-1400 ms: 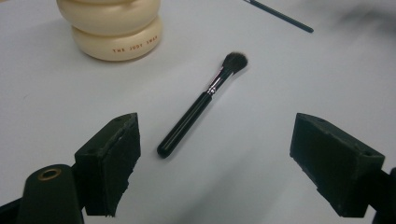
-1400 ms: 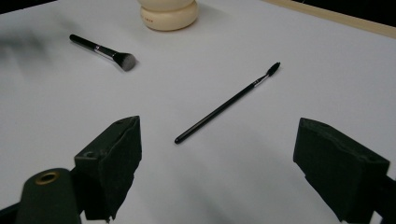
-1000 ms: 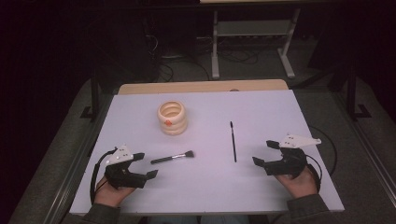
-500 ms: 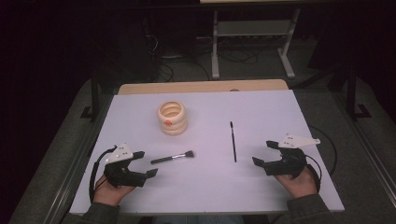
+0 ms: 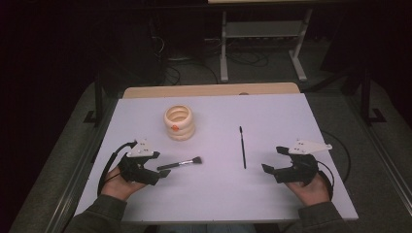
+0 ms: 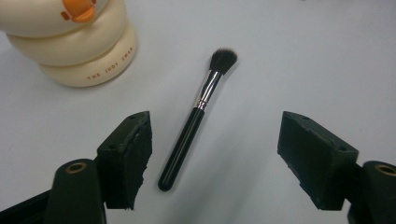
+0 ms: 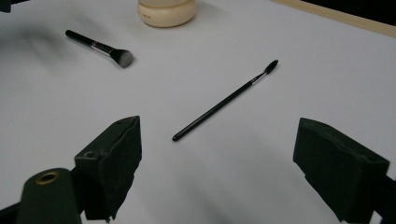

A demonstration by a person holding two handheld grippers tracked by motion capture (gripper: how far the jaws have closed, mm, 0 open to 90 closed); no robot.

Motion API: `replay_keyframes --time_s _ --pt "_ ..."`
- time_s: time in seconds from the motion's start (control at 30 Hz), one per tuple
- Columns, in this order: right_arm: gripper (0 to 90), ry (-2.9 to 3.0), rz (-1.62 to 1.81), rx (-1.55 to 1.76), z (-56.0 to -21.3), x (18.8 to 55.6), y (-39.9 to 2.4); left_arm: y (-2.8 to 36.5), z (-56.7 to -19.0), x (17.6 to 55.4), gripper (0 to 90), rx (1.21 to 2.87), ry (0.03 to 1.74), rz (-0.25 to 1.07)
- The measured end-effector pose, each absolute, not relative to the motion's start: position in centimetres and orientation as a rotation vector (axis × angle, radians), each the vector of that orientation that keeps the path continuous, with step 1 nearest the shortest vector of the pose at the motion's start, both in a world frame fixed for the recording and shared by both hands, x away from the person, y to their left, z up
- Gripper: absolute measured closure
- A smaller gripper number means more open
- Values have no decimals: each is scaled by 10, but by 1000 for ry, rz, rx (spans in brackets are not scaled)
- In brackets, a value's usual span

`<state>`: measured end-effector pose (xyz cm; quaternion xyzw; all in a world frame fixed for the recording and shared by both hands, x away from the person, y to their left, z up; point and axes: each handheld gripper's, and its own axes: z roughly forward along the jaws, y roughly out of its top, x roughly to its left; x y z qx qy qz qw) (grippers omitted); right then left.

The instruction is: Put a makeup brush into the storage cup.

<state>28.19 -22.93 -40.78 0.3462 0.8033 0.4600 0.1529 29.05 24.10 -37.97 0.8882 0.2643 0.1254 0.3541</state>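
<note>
Jaws, left gripper (image 5: pixel 163 171): held wide apart and empty, resting near the front left corner of the worktop (image 5: pixel 272 204); in the left gripper view the handle end of the makeup brush (image 6: pixel 196 119) is seen lying between them, nearer one jaw, untouched.
Makeup brush: laid flat left of the worktop's middle, bristles pointed toward the centre, handle end toward the left gripper.
Ringed holder (image 5: pixel 180 122): stood upright toward the back edge, left of centre, well apart from both brushes.
Thin brush (image 5: pixel 242 147): laid flat right of centre, running front to back, tip toward the back edge.
Jaws, right gripper (image 5: pixel 274 160): also spread wide and empty, near the front right corner; the thin brush's handle end is seen ahead of them in the right gripper view.
Step judged in hand: reach and pick-up of the brushes.
Doing it well: each handle should be centred between the jaws, approached low, and gripped on the handle rather than the bristles.
</note>
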Motion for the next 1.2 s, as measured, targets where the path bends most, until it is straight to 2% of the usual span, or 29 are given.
replay_keyframes --time_s 0.63,0.83,1.2 --pt "146 2322 1317 989 -408 284 -229 208 -383 336 437 2492 577 190" --pt "146 2318 1326 988 -407 284 -232 198 -394 351 489 2586 533 154" --pt "153 2319 1331 998 -407 284 -234 186 -416 364 562 2679 563 93"
